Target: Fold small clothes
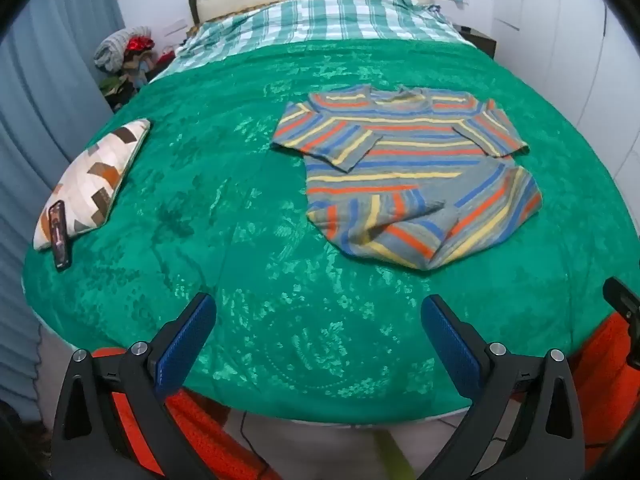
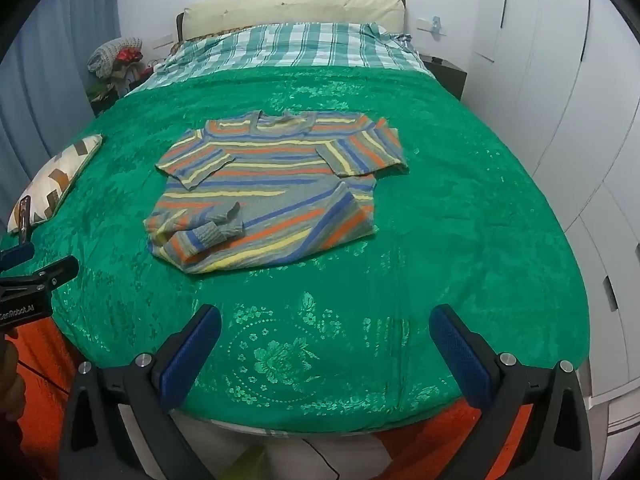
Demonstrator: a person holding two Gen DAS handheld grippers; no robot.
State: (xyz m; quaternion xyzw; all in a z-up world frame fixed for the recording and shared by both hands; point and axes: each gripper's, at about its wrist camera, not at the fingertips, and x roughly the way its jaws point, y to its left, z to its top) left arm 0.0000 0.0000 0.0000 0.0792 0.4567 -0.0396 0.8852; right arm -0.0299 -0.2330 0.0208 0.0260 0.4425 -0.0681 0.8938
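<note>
Both tongs hover over the near edge of the bed: the left gripper (image 1: 318, 320) and the right gripper (image 2: 325, 330) stand released, jaws spread wide with nothing between them. Beyond them, well apart from either, a striped sweater (image 2: 272, 192) lies on the green bedspread (image 2: 440, 240), sleeves folded inward, its hem bunched. Farther left rests a patterned cushion (image 1: 96, 176) with what may be a phone (image 1: 60, 236) leaning on it.
</note>
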